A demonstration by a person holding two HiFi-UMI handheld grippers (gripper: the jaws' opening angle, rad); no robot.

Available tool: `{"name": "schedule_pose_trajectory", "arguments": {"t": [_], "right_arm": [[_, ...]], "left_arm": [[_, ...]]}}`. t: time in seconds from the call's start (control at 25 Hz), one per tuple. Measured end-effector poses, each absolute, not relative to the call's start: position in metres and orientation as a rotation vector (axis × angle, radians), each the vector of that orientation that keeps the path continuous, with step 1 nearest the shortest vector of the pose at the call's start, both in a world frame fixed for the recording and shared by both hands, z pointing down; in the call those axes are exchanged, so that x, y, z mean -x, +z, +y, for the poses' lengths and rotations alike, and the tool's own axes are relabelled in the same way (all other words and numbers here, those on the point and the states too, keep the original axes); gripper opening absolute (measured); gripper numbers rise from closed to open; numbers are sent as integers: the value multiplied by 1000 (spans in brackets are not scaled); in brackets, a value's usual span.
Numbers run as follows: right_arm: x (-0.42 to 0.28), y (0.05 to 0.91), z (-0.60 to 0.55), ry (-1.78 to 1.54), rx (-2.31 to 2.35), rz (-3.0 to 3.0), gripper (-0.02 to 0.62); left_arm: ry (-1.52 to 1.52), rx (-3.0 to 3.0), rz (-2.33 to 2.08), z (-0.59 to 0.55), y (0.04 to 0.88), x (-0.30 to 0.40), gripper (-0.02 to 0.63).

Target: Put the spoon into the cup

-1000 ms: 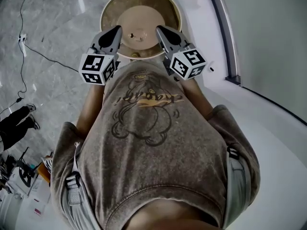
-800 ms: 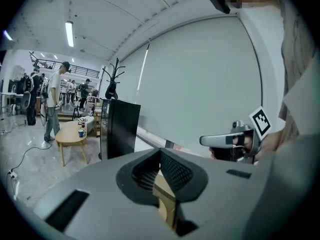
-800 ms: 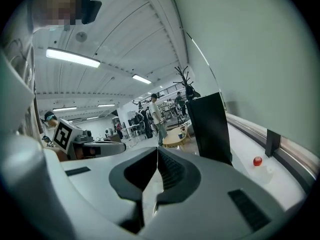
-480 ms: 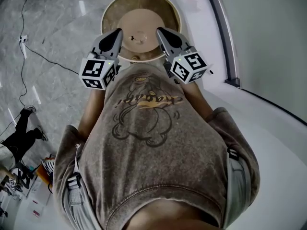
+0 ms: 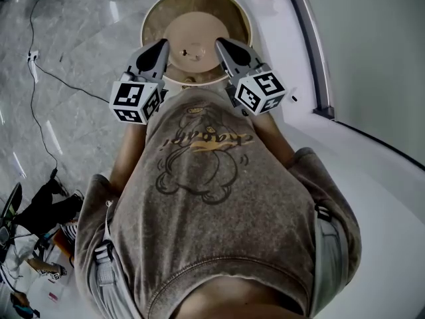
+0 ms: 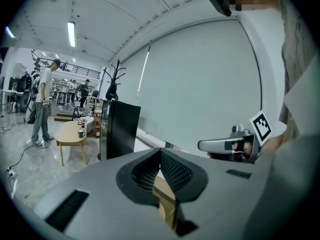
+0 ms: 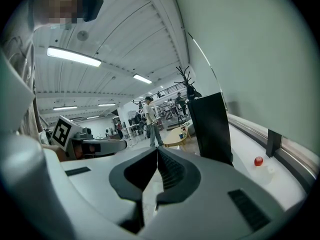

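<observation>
Left gripper [image 6: 160, 153]: jaws clenched, ribbed pads together, nothing between them. Held roughly level, nose slightly down.

Right gripper [image 7: 157, 151]: jaws likewise pressed together and empty. It sits side by side with the left one, each seen across from the other, both held out in front of the person's chest.

Just under and ahead of both tips: near edge of the round table [image 5: 151, 25]. A strip of its tan top shows through the gap below the left jaws.

Further ahead, near the middle of the table: a small cluster [image 5: 194, 48], presumably the spoon and the cup. It is too small to tell one from the other, and the spoon's long axis is not readable.

Key relation: the cluster lies forward of the tips and between them, well apart from both. Neither hand is plainly nearer; the right is perhaps marginally so.

Judgement: no pick begun. The next move needs a forward reach and a jaw release.
</observation>
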State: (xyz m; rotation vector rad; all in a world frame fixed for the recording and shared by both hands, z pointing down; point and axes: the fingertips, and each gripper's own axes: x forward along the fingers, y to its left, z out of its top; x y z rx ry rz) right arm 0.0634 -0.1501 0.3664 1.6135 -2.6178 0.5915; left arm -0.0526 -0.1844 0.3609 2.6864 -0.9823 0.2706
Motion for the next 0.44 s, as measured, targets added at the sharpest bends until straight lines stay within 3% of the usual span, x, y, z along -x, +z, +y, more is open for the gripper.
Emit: {"name": "schedule_pose_trajectory", "arguments": {"t": [0.44], "right_arm": [[-68,369,-160,583,-1625,-2601,20]], "left_arm": [[274,-2667,-971,-190,364,40,18]]}}
